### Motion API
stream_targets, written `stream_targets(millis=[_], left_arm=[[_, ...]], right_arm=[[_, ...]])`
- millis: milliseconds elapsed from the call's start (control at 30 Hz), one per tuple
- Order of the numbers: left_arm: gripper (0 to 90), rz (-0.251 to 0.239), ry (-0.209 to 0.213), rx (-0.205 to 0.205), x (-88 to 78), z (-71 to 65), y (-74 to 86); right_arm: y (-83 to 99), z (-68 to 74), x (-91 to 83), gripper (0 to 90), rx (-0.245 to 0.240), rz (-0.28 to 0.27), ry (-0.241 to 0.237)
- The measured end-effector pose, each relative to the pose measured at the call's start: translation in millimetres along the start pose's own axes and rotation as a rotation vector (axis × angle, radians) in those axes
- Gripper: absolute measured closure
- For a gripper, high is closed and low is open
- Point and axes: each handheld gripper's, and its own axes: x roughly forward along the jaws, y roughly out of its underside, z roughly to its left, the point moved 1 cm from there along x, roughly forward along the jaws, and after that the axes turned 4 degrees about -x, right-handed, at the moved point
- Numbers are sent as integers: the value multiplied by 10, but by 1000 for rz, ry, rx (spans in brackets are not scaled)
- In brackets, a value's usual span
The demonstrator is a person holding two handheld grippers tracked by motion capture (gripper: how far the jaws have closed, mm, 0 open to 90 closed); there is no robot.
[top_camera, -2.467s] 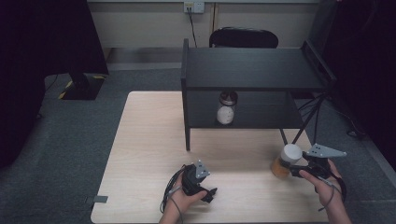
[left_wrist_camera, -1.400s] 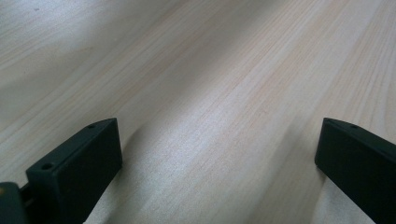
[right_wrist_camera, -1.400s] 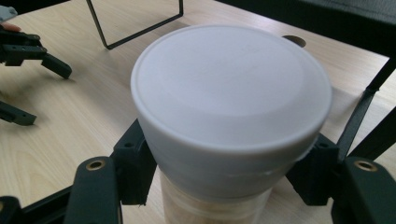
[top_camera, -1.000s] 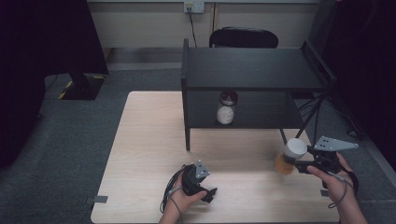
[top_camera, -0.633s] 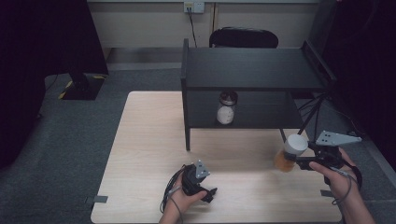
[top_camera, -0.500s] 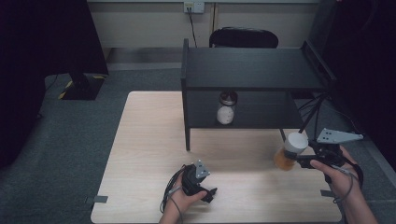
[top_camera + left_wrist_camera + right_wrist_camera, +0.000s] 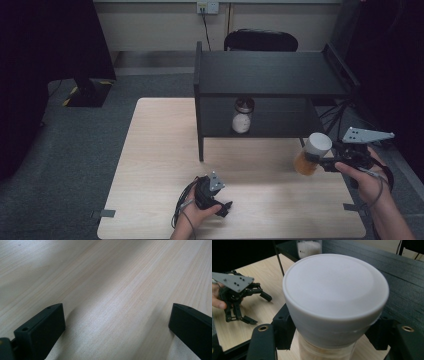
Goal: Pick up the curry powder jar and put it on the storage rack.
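Jar lifted off the table (image 7: 165, 150), in front of the black shelf (image 7: 270, 75).
The right gripper (image 7: 325, 161) fingers clamp the jar (image 7: 311, 155) just under its white lid (image 7: 335, 290); likely rigid, smooth, fairly heavy. Left gripper (image 7: 224, 206) fingers gape, empty.

Grey carpet floor (image 7: 65, 150), black chair (image 7: 261, 40) behind table (image 7: 150, 150)

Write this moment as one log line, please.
right gripper: shut on white-lidded jar, above table | left gripper: open, on table
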Motion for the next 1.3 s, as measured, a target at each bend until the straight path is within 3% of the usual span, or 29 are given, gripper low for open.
stream_targets(millis=[300, 700, 1300], left_arm=[[1, 0, 0, -1, 0, 0, 0], [1, 0, 0, 0, 0, 0, 0], [1, 0, 0, 0, 0, 0, 0]], right_arm=[[-207, 6, 4, 351, -20, 4, 2], [-394, -23, 35, 350, -10, -13, 10], [-634, -43, 239, 350, 9, -23, 37]])
